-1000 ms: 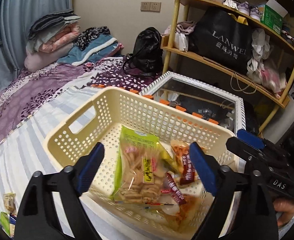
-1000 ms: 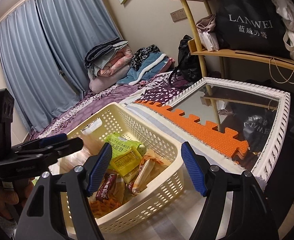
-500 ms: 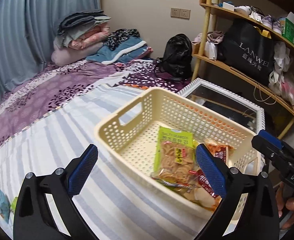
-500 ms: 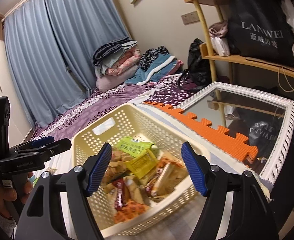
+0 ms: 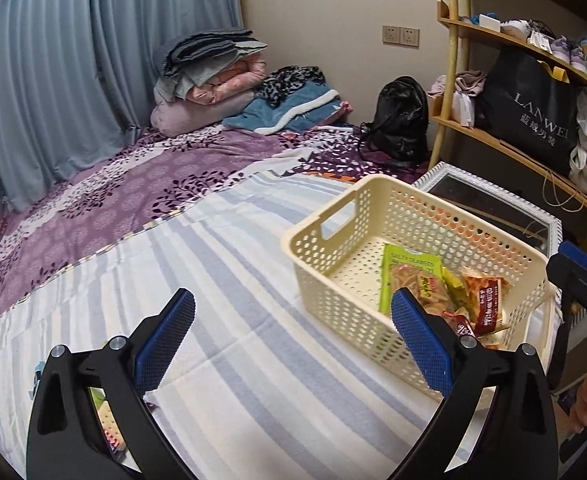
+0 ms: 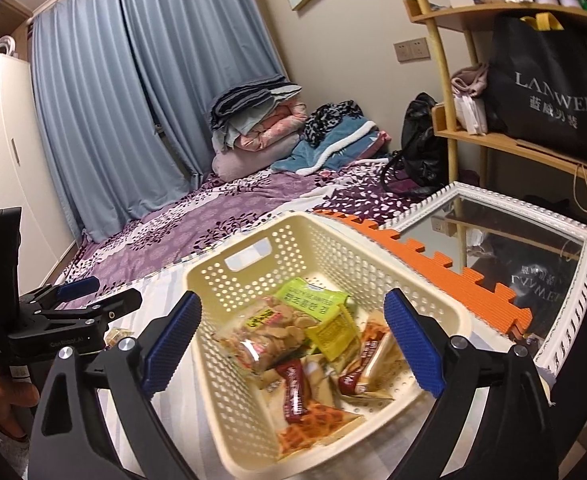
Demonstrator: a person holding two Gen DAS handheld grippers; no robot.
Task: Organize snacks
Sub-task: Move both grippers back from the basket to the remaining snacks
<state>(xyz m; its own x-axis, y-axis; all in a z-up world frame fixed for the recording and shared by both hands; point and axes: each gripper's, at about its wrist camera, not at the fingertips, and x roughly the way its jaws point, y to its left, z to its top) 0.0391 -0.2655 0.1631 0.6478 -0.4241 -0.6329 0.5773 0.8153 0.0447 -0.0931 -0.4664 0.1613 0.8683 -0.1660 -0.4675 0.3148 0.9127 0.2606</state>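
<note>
A cream perforated basket (image 5: 333, 300) stands on the striped sheet and holds several snack packs, among them a green seaweed pack (image 5: 407, 264). My left gripper (image 5: 293, 340) hangs wide open over the sheet, left of the basket, with nothing between its fingers. A few loose snacks (image 5: 107, 420) lie under its left finger. In the right wrist view the basket (image 6: 229, 364) lies just beyond my right gripper (image 6: 291, 344). Its jaws are opening and grip nothing. The seaweed pack (image 6: 313, 294) and a red sausage pack (image 6: 293, 392) show through the gap.
A white-framed mirror (image 6: 573, 292) and an orange foam mat (image 6: 445, 268) lie right of the basket. Behind them stand a wooden shelf (image 5: 493, 136) with a black bag and a black backpack (image 5: 401, 120). Folded bedding (image 5: 209, 80) is piled at the far end of the bed.
My left gripper drew back and to the left, away from over the basket, and its jaws widened. The right gripper lifted a little and its jaws spread wider.
</note>
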